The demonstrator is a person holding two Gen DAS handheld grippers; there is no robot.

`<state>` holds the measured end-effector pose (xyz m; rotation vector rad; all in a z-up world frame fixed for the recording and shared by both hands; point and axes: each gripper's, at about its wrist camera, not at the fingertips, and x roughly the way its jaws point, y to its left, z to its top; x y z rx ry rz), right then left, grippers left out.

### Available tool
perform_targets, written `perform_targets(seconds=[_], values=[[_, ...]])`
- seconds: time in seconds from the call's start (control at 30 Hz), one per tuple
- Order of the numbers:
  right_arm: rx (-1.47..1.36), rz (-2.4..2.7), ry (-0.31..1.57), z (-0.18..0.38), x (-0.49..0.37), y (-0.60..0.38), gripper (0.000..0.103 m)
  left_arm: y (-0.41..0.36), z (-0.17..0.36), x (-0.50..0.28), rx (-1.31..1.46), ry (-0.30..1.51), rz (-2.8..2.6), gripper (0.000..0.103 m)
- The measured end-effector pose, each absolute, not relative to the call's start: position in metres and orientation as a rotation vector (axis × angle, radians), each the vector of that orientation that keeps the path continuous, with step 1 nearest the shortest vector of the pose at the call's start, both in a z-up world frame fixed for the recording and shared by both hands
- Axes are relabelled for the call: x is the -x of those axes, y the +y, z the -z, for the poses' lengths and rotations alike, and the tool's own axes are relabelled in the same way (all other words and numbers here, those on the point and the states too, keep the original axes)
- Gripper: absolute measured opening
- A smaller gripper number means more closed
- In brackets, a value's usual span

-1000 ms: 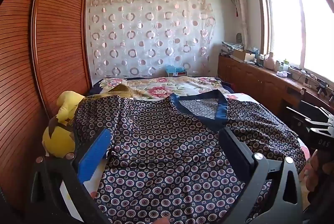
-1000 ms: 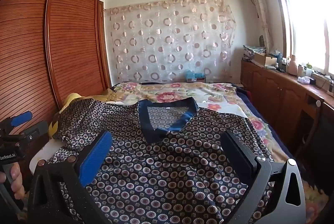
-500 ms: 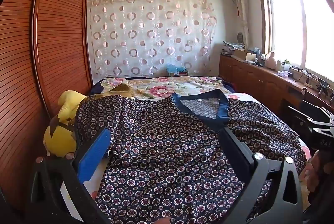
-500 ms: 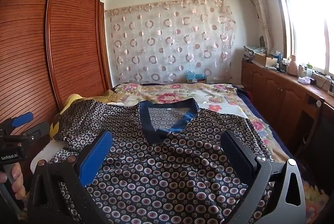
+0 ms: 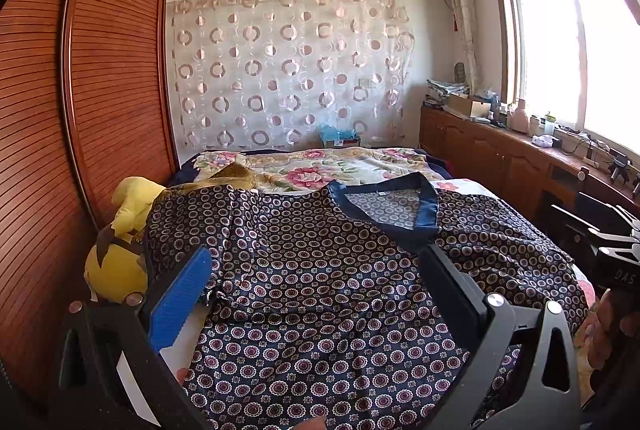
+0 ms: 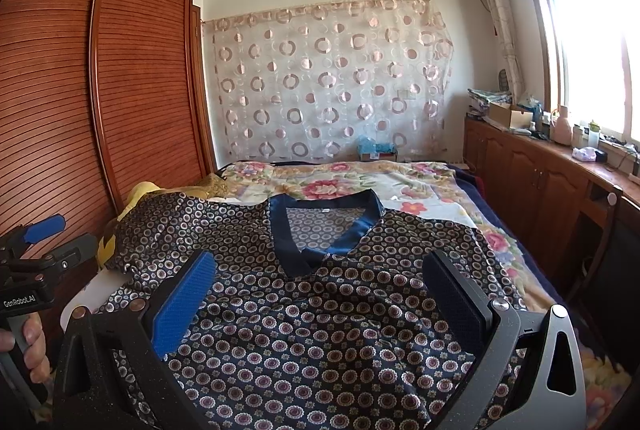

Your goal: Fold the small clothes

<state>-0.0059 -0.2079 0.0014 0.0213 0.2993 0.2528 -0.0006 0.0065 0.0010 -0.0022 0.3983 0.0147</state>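
Since a second ago almost nothing has shifted: both views have crept slightly, and the garment lies as it did.

We start with the bed, whose floral cover shows bare toward its far edge. The wardrobe runs close along the bed's left edge, and a wooden cabinet stands off the right edge with a gap between.

The patterned top is spread flat over the near half of the bed, blue collar toward the far edge, so its long axis runs away from us. One sleeve reaches the left edge and drapes against the yellow plush toy; the other reaches toward the right edge.

Our left gripper hovers over the top's left part, its blue and black fingers wide apart and holding nothing. Our right gripper hovers just below the collar, likewise spread and empty.

We judge folding has not yet begun. The left sleeve lies nearer our left gripper, and folding inward has free room; the toy and wardrobe crowd that side.
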Motion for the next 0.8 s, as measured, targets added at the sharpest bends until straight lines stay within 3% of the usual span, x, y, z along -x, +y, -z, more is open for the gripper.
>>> perform_targets(seconds=[0.8], values=[[-0.023, -0.251, 0.294, -0.0009, 0.0072, -0.2051, 0.103, 0.0072, -0.0064, 0.0015, -0.003, 0.390, -0.014, 0.103]])
